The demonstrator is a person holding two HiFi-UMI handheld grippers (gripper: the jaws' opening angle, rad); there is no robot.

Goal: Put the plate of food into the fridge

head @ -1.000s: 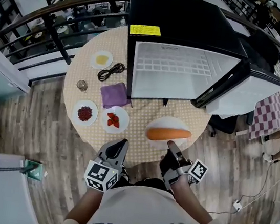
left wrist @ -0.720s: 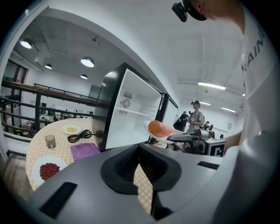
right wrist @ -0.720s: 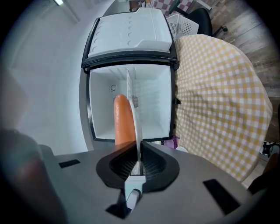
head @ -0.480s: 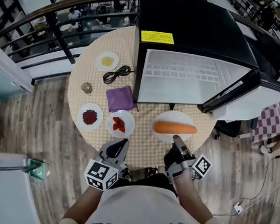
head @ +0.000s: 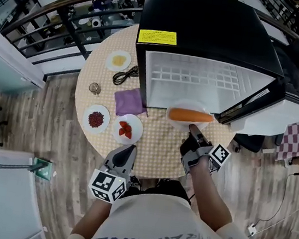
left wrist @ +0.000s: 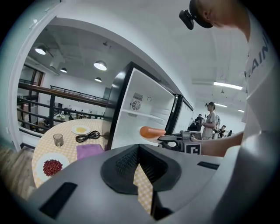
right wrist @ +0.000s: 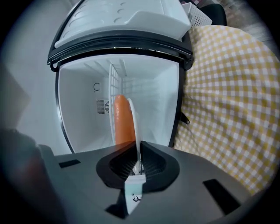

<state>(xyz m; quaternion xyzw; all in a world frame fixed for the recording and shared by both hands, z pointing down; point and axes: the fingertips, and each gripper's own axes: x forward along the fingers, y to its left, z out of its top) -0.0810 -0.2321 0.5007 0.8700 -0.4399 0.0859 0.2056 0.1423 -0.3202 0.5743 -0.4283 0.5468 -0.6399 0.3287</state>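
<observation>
One plate [head: 178, 122] of food, a long orange sausage-like piece [head: 190, 116] on white china, hangs at the mouth of the open fridge [head: 206, 30] at twelve o'clock from the person. It is pinched by its near rim in the closed right claw [head: 193, 129], seemingly so that it rides level and nothing rolls off. The plate is clear of the bench [head: 156, 147] and not yet on a shelf. The left claw [head: 124, 159], jaws together on nothing, hangs low at seven o'clock, probably spare because the fridge door [head: 275, 109] already stands wide toward three o'clock. A yellow-and-white check cloth covers the round bench. From nine to eleven o'clock lie a plate of red beans [head: 95, 119], a plate of red pieces [head: 127, 129], a purple cloth [head: 128, 101], a glass [head: 94, 88], a black cable [head: 123, 75] and a plate of something yellow [head: 118, 59]. Around them are plank flooring [head: 38, 128] and a balcony railing [head: 70, 16].
</observation>
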